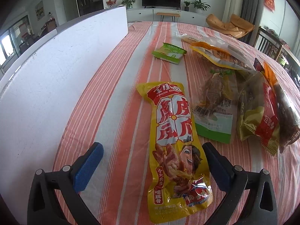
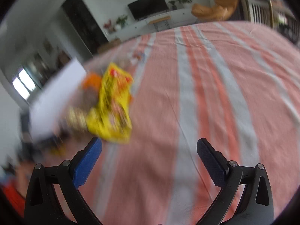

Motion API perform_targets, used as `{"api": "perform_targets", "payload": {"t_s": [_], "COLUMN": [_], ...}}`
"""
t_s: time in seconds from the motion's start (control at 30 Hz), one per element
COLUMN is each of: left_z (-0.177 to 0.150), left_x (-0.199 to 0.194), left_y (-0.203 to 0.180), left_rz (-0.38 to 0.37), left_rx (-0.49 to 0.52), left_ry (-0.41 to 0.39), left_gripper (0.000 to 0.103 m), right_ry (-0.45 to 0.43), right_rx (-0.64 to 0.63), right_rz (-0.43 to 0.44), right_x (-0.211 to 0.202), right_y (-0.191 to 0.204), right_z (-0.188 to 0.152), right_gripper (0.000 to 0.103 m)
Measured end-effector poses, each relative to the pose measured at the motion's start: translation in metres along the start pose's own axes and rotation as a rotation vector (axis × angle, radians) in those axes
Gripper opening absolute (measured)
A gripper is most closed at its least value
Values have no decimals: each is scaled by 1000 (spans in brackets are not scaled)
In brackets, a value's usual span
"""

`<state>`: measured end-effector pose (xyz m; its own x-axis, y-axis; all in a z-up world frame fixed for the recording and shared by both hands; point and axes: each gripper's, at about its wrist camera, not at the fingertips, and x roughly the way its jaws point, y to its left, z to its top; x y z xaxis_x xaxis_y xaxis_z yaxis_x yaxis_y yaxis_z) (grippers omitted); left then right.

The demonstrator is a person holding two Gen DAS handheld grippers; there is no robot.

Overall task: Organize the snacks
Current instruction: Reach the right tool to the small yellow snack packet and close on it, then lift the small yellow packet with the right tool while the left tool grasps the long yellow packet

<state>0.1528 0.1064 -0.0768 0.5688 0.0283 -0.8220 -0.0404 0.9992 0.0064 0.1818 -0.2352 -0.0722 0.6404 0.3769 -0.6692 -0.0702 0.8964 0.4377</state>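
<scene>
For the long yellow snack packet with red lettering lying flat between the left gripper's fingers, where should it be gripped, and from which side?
Probably across the narrow width of the long yellow snack packet, near its lower end. Come from above along its length: it lies flat on the striped tablecloth, and the open left gripper already straddles it, one finger at each long edge.

On the tablecloth (image 1: 120, 86) a long snack packet (image 1: 174, 146) lies lengthwise between the spread fingers of the left gripper (image 1: 153, 166). A heap of packets (image 1: 243, 97) lies just to its right, a small packet (image 1: 168, 53) farther behind. A board (image 1: 56, 71) stands along the left side.
</scene>
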Motion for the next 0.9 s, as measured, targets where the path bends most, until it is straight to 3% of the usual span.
{"api": "perform_targets", "payload": {"t_s": [0.07, 0.1, 0.13, 0.17, 0.23, 0.33, 0.37, 0.43, 0.5, 0.53, 0.6, 0.67, 0.73, 0.83, 0.9], "left_z": [-1, -1, -1, -1, -1, -1, -1, -1, -1, -1, -1, -1, -1, -1, -1], "left_x": [-1, -1, -1, -1, -1, -1, -1, -1, -1, -1, -1, -1, -1, -1, 0], "left_y": [0, 0, 0, 0, 0, 0, 0, 0, 0, 0, 0, 1, 1, 1, 1], "left_rz": [0, 0, 0, 0, -1, 0, 0, 1, 0, 0, 0, 0, 0, 0, 0], "left_rx": [0, 0, 0, 0, 0, 0, -1, -1, -1, -1, -1, -1, 0, 0, 0], "left_ry": [-2, -1, -1, -1, -1, -1, -1, -2, -1, -2, -1, -1, -1, -1, -1], "left_gripper": [103, 103, 103, 103, 103, 103, 103, 103, 103, 103, 103, 103, 103, 103, 103], "right_ry": [30, 58, 101, 137, 182, 206, 214, 232, 247, 241, 229, 183, 126, 162, 215], "right_rx": [22, 22, 22, 25, 44, 32, -32, -305, -551, -616, -564, -404, -267, -239, -293], "right_rz": [67, 88, 118, 138, 152, 129, 94, -107, -279, -315, -274, -178, -135, -121, -147], "right_x": [24, 36, 55, 69, 92, 97, 94, 87, 85, 81, 71, 57, 43, 53, 70], "right_y": [7, 13, 20, 25, 34, 42, 50, 77, 95, 97, 89, 70, 51, 52, 59], "right_z": [23, 31, 37, 41, 46, 50, 50, 42, 24, 15, 14, 23, 34, 37, 34], "right_gripper": [96, 87, 58, 37, 36, 20, 18, 17, 17, 17, 24, 65, 80, 93, 93]}}
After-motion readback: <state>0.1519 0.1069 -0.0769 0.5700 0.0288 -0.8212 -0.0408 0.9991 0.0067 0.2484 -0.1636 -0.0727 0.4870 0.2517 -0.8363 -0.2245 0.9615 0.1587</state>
